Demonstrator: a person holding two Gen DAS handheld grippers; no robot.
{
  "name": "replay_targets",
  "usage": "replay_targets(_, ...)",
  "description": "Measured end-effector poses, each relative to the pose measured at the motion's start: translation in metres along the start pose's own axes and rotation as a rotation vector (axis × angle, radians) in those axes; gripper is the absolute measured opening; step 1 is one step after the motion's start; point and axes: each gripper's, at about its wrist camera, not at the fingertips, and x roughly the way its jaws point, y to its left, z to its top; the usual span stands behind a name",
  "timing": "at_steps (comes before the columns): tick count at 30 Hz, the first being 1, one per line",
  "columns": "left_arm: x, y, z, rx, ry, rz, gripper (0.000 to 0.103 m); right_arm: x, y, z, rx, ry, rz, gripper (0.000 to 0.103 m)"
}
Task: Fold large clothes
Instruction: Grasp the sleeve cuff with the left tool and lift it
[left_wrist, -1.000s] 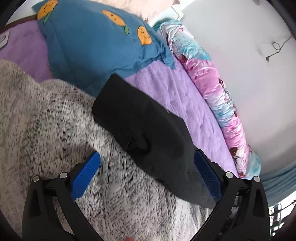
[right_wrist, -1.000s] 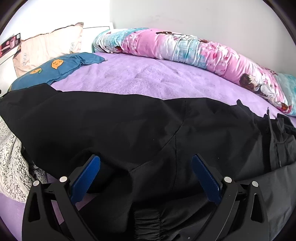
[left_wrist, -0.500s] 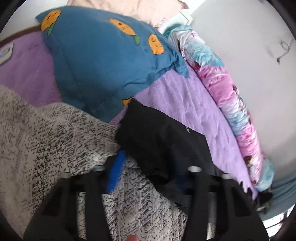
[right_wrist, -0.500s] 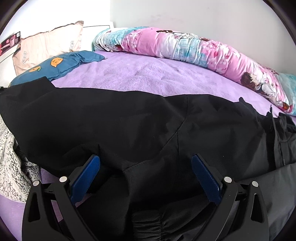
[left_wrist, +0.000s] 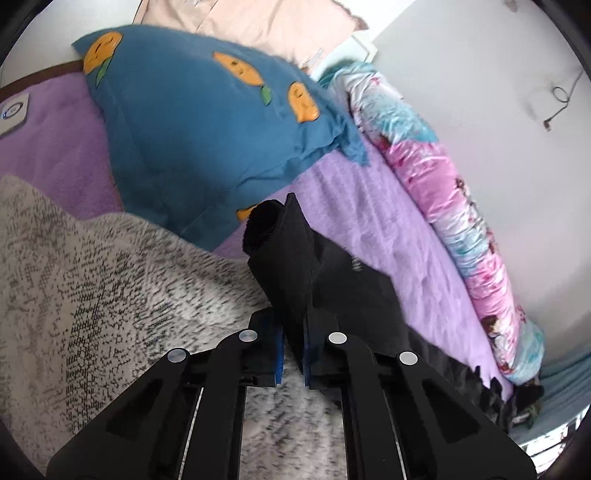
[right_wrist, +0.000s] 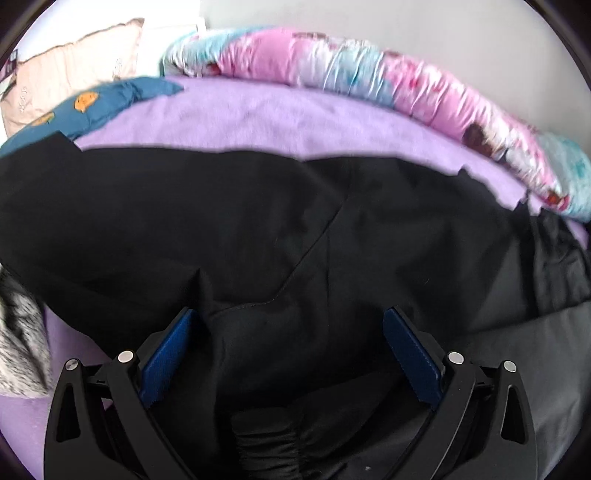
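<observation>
A large black garment lies spread across the purple bed sheet. Its far corner stands bunched up in the left wrist view, pinched between the blue pads of my left gripper, which is shut on it. My right gripper hangs open just over the middle of the black cloth, blue pads wide apart, with an elastic cuff below it. Nothing is clamped between the right pads.
A grey-and-white knitted blanket lies under and left of the left gripper. A blue pillow with orange fruit faces and a beige pillow sit at the head. A pink and blue rolled quilt runs along the white wall.
My left gripper went from wide open over the black corner to shut on it, and the corner now stands bunched upward. My right gripper sank a little closer to the cloth, still open.
</observation>
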Motion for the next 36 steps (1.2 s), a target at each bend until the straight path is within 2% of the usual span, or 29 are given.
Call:
replay_targets(6, -0.045, -0.047, 0.005, 0.092, -0.12, -0.091, 0.005, 0.012, -0.002, -0.002, -0.006, 0.044, 0.033, 0.098)
replay_targets(7, -0.054, -0.06, 0.006, 0.127, -0.131, -0.126, 0.005, 0.013, -0.002, -0.002, -0.007, 0.051, 0.035, 0.098)
replay_targets(10, -0.069, -0.093, 0.005, 0.234, -0.135, -0.117, 0.005, 0.015, -0.002, -0.003, -0.003, 0.064, 0.047, 0.098)
replay_targets(16, -0.101, -0.142, 0.002, 0.285, -0.179, -0.188, 0.005, 0.011, -0.005, -0.002, 0.006, 0.057, 0.067, 0.098)
replay_targets(19, -0.119, -0.176, -0.003, 0.334, -0.197, -0.221, 0.005, -0.005, 0.0, 0.0, -0.04, 0.06, 0.033, 0.097)
replay_targets(22, -0.137, -0.215, -0.012, 0.389, -0.217, -0.269, 0.005, -0.04, -0.003, -0.005, -0.053, -0.022, 0.058, 0.097)
replay_targets(25, -0.152, -0.254, -0.024, 0.431, -0.229, -0.312, 0.005, -0.089, -0.018, -0.028, -0.046, -0.127, 0.077, 0.097)
replay_targets(27, -0.16, -0.282, -0.036, 0.46, -0.232, -0.336, 0.005, -0.106, -0.028, -0.047, -0.044, -0.124, 0.103, 0.097)
replay_targets(31, -0.16, -0.339, -0.066, 0.558, -0.201, -0.355, 0.005, -0.122, -0.048, -0.082, -0.044, -0.082, 0.067, 0.097)
replay_targets(34, -0.16, -0.377, -0.093, 0.607, -0.179, -0.353, 0.005, -0.135, -0.085, -0.108, 0.08, -0.073, 0.087, 0.097)
replay_targets(36, -0.161, -0.405, -0.114, 0.651, -0.168, -0.355, 0.005, -0.141, -0.114, -0.124, 0.214, -0.054, 0.108, 0.097)
